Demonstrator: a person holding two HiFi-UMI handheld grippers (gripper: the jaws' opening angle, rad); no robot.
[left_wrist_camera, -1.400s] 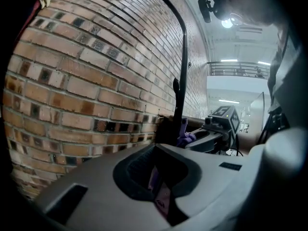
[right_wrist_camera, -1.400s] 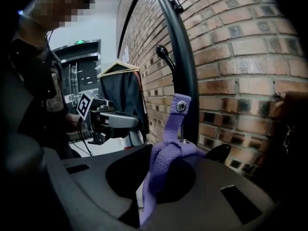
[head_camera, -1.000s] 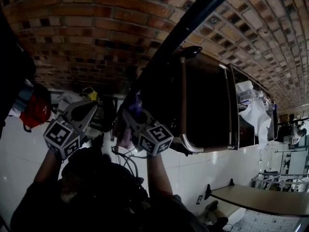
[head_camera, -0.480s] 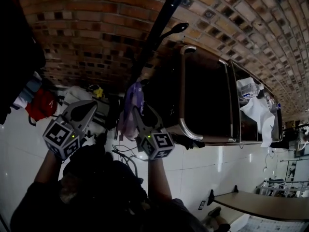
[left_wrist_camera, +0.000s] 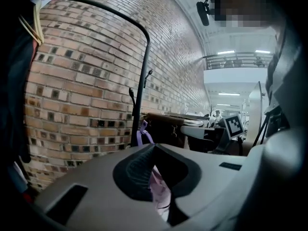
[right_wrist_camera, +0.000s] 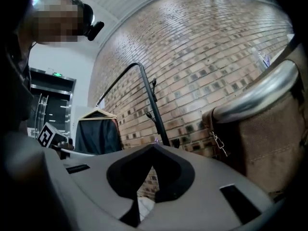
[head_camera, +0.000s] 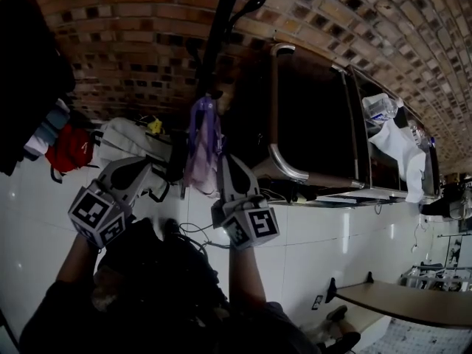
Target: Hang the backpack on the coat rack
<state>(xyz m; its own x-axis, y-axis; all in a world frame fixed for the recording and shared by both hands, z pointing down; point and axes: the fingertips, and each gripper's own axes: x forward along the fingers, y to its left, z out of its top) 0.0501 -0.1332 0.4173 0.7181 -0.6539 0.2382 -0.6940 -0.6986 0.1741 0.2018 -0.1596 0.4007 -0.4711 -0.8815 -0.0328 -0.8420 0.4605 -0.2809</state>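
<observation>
A small purple and pink backpack [head_camera: 200,144] hangs by its top loop on the black coat rack [head_camera: 215,43] in front of the brick wall. In the left gripper view its purple loop [left_wrist_camera: 143,133] lies against the rack's pole [left_wrist_camera: 139,100]. My right gripper [head_camera: 226,162] is just below and right of the backpack, shut and empty, apart from it. My left gripper [head_camera: 144,165] is to the backpack's left, its jaws together with nothing in them; pink fabric shows beyond the jaw tips [left_wrist_camera: 153,147]. The right gripper view [right_wrist_camera: 153,148] looks at the pole [right_wrist_camera: 155,114].
A brown fabric cart with a chrome rail [head_camera: 276,109] stands right of the rack, close to my right gripper [right_wrist_camera: 269,138]. Dark garments hang at the left [head_camera: 22,72], one on a wooden hanger [right_wrist_camera: 98,129]. A red bag [head_camera: 70,150], a white bag [head_camera: 129,142] and cables lie on the floor.
My right gripper has come away from the backpack, which now hangs free on the rack. Both grippers have drawn back from the rack, toward me.
</observation>
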